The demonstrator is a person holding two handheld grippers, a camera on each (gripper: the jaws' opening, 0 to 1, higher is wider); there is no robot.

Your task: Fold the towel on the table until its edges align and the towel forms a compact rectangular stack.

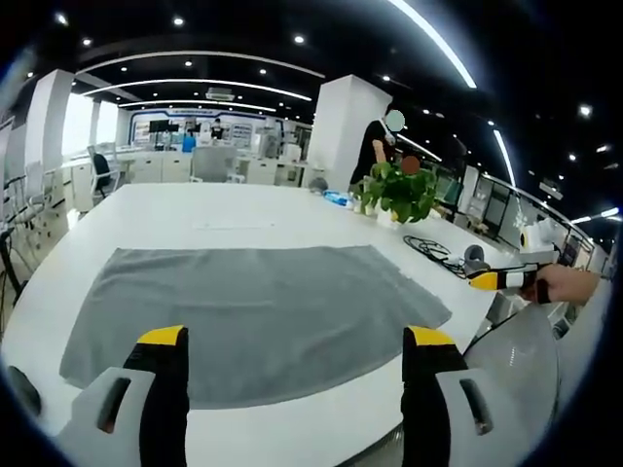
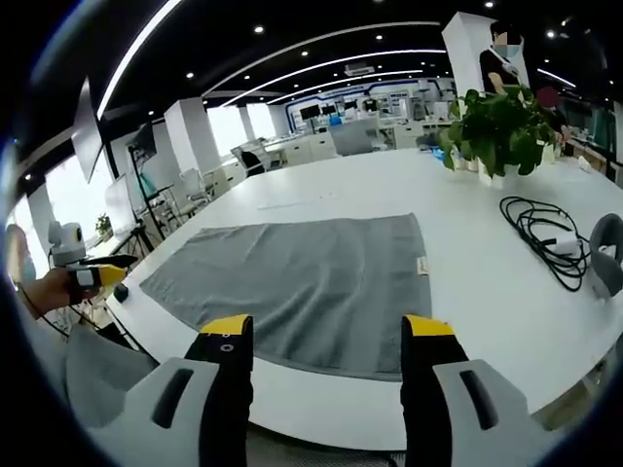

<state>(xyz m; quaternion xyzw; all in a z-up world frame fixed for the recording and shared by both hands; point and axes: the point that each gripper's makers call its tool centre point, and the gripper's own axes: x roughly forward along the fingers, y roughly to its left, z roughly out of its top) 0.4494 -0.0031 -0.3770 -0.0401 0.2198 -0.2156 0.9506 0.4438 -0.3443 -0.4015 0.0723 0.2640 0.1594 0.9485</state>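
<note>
1. Towel [image 1: 258, 316]: grey, soft matte weave, spread flat in one layer on the glossy white table [image 1: 195, 209]. Roughly rectangular, a small tag on one edge.
2. My left gripper [image 1: 297, 341]: jaws wide apart, yellow tips, black inner faces, holding nothing, above the towel's near edge.
3. My right gripper [image 2: 326, 331]: same build, jaws spread, nothing held.
4. Leafy potted plant [image 2: 501, 126] and a coiled black cable [image 2: 540, 233] sit beyond the towel, apart from it.

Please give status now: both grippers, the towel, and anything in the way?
Left gripper open, right gripper open, both short of the table edge. Grey towel flat, unfolded. Black cable and potted plant lie apart from it.
</note>
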